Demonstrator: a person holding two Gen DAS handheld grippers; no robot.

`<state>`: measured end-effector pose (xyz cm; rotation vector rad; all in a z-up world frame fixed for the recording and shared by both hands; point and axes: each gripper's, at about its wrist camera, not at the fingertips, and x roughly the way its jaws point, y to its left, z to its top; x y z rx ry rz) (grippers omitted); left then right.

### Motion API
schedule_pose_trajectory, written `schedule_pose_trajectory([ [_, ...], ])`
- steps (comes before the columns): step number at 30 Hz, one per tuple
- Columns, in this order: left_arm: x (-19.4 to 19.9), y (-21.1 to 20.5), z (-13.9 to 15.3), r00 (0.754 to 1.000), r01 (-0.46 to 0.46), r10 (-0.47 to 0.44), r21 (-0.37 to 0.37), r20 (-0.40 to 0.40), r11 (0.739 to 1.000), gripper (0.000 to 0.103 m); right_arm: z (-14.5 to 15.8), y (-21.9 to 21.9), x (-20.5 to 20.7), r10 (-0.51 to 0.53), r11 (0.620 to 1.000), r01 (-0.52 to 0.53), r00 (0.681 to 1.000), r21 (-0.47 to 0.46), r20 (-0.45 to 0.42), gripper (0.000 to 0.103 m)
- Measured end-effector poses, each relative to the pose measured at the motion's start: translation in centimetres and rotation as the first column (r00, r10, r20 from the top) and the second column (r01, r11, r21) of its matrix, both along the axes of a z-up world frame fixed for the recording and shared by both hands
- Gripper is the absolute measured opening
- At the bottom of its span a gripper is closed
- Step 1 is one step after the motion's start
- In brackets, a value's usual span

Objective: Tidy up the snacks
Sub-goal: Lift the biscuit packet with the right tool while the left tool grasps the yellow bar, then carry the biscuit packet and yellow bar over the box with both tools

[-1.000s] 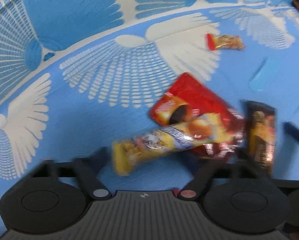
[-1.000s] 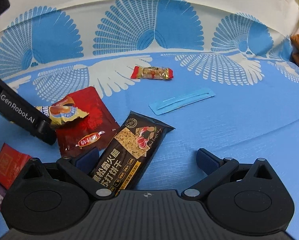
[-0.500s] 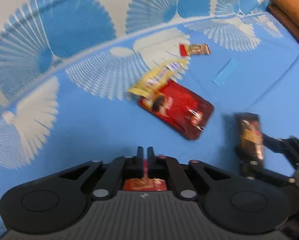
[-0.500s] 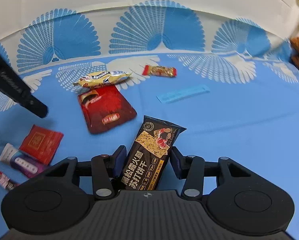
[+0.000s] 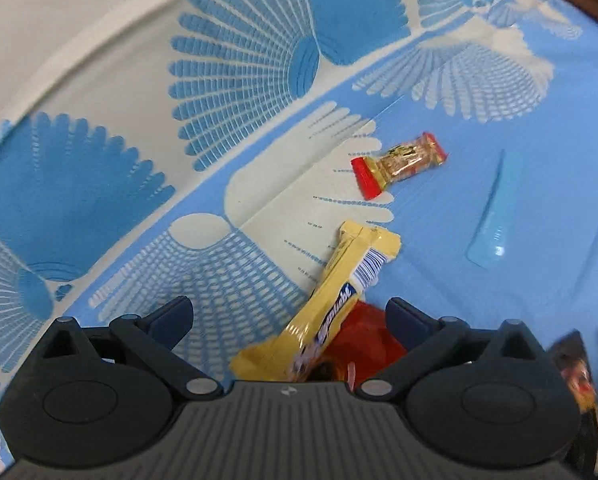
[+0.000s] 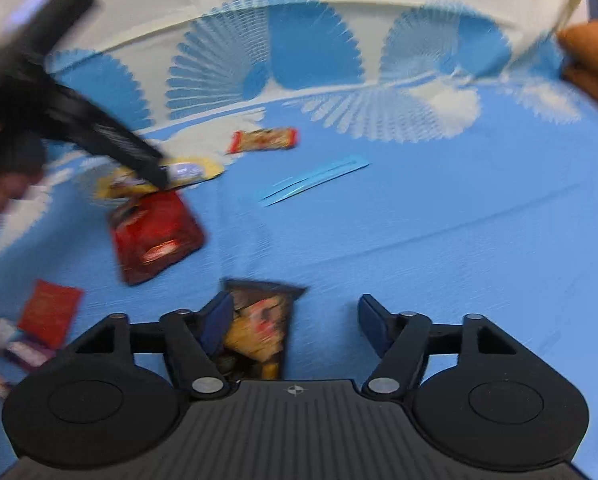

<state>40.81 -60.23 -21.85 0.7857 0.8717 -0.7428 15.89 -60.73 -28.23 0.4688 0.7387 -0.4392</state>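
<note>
We see a blue tablecloth [image 6: 439, 220] with white fan prints under everything. On it lie a red pouch [image 6: 155, 236], a yellow candy bar [image 5: 331, 304] resting partly over that pouch, a dark cracker packet [image 6: 259, 328], a small red-ended sweet [image 5: 399, 164] and a pale blue strip [image 6: 315, 180]. Our left gripper [image 5: 289, 316] hangs wide open over the yellow bar, gripping nothing. Our right gripper [image 6: 293, 320] is open too, the cracker packet lying against its left finger.
</note>
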Motion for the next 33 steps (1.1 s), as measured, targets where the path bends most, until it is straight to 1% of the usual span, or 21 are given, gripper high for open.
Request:
schedule_pose_trajectory([
  [1,0.3,0.0,-0.4,1.0,-0.022,0.022,-0.005,-0.022,1.0,0.073,-0.1,0.4,-0.1,0.013,1.0,-0.013,1.0,0.016,0.006,0.082],
  [2,0.6,0.2,-0.4,0.997,-0.042,0.039,-0.04,-0.072,0.998,0.059,-0.3,0.9,0.1,0.033,0.999,-0.033,0.999,0.02,0.006,0.083],
  [3,1.0,0.3,-0.1,0.99,-0.063,0.054,-0.068,-0.127,0.996,0.02,-0.5,1.5,0.3,0.055,0.998,-0.055,0.998,0.013,0.0,0.084],
  [4,1.0,0.3,0.1,0.987,-0.076,0.064,-0.072,-0.148,0.995,0.014,-1.0,2.4,0.7,0.076,0.997,-0.077,0.997,-0.026,-0.015,0.082],
  [5,0.8,0.3,0.4,0.99,-0.074,0.066,-0.065,-0.123,0.995,0.014,-1.3,3.2,1.0,0.09,0.991,-0.093,0.995,-0.091,-0.035,0.077],
  [6,0.5,0.5,0.6,0.993,-0.064,0.057,-0.064,-0.103,0.996,0.014,-1.6,4.2,1.3,0.102,0.978,-0.112,0.993,-0.176,-0.067,0.063],
  [7,0.2,0.9,1.0,0.995,-0.06,0.054,-0.07,-0.089,0.996,0.014,-1.6,4.6,1.3,0.113,0.969,-0.123,0.992,-0.215,-0.056,0.045],
  [8,-0.1,1.5,1.7,0.994,-0.07,0.063,-0.08,-0.092,0.994,0.014,-1.4,4.7,1.2,0.121,0.97,-0.127,0.992,-0.206,-0.042,0.044],
  [10,-0.4,3.3,3.2,0.989,-0.101,0.087,-0.116,-0.118,0.988,0.014,-0.9,4.5,1.1,0.103,0.979,-0.11,0.994,-0.171,-0.047,0.044],
  [12,-1.1,5.6,5.1,0.986,-0.135,0.119,-0.14,-0.12,0.981,0.014,-0.2,4.2,0.4,0.076,0.987,-0.079,0.997,-0.139,-0.031,0.044],
  [15,-3.1,10.6,8.6,0.975,-0.196,0.174,-0.171,-0.136,0.966,0.014,1.6,4.7,-2.0,0.029,0.994,-0.029,1.0,-0.103,-0.004,0.044],
  [19,-9.1,19.1,13.9,0.971,-0.237,0.225,-0.183,-0.086,0.954,0.014,4.9,7.0,-7.4,-0.031,0.998,0.031,0.999,-0.048,0.008,0.044],
  [21,-12.2,23.2,16.0,0.961,-0.272,0.257,-0.184,-0.104,0.944,0.014,6.8,8.7,-10.6,-0.06,0.998,0.06,0.998,-0.016,0.007,0.044],
  [23,-15.8,27.8,18.1,0.945,-0.319,0.299,-0.178,-0.128,0.931,0.014,8.7,10.6,-13.3,-0.063,0.998,0.063,0.998,0.008,0.005,0.044],
  [25,-19.2,32.0,19.8,0.933,-0.354,0.33,-0.187,-0.145,0.916,0.014,10.9,13.0,-15.7,-0.049,0.998,0.048,0.999,0.031,0.013,0.044],
  [27,-22.6,36.1,21.2,0.919,-0.39,0.368,-0.196,-0.139,0.9,0.014,13.2,15.5,-17.4,-0.012,0.999,0.011,1.0,0.047,0.029,0.044],
  [30,-27.4,42.2,22.5,0.891,-0.451,0.429,-0.203,-0.145,0.869,0.014,16.4,20.1,-19.0,0.096,0.993,-0.099,0.994,0.057,0.057,0.044],
  [31,-28.6,43.8,22.7,0.884,-0.466,0.444,-0.203,-0.146,0.861,0.014,17.4,21.6,-19.3,0.133,0.989,-0.137,0.989,0.056,0.066,0.044],
  [33,-31.1,47.3,22.9,0.861,-0.508,0.485,-0.204,-0.153,0.837,0.014,19.3,25.0,-19.7,0.212,0.975,-0.216,0.974,0.045,0.082,0.044],
])
